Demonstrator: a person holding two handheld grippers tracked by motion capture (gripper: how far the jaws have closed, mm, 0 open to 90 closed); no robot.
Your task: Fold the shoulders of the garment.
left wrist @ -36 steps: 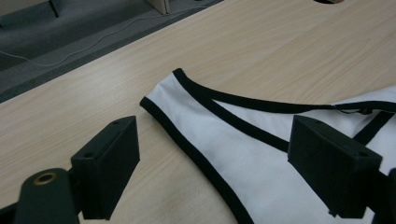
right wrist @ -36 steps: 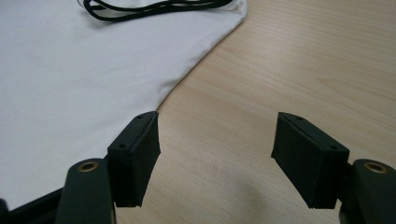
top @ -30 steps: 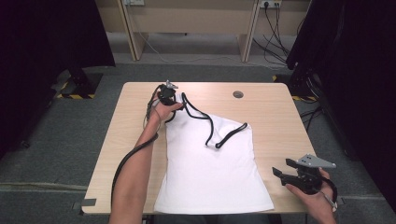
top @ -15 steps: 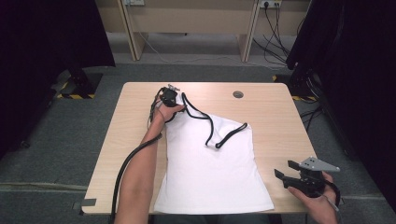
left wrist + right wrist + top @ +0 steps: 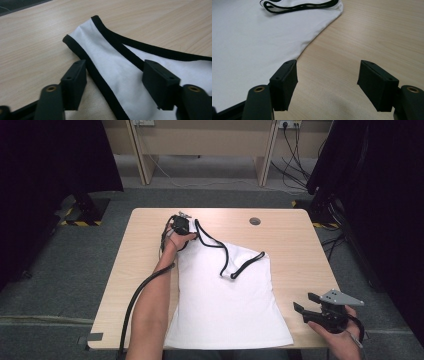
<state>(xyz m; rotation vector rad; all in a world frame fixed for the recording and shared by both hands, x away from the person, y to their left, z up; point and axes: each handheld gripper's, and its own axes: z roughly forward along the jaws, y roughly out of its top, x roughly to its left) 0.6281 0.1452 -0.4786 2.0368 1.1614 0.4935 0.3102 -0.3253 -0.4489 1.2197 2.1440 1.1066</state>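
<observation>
- Nearest, the right gripper (image 5: pixel 314 309) hovers over the surface (image 5: pixel 300 250) just beside the white top's (image 5: pixel 225 305) side edge, fingers (image 5: pixel 284 83) apart and empty.
- Farther off, the left gripper (image 5: pixel 181 232) has just been closing its fingers (image 5: pixel 75 82), which straddle the top's black-trimmed strap (image 5: pixel 105 57) without pressing it.

Our arms are bare to the elbow, no sleeves. Each tool (image 5: pixel 180 227) is black, with two blocky jaws carrying small screw holes and brass-ringed pivots. A thick black cable (image 5: pixel 131 307) trails the left one; the right tool (image 5: pixel 312 306) wears a grey three-cornered plate (image 5: pixel 341 297).
</observation>
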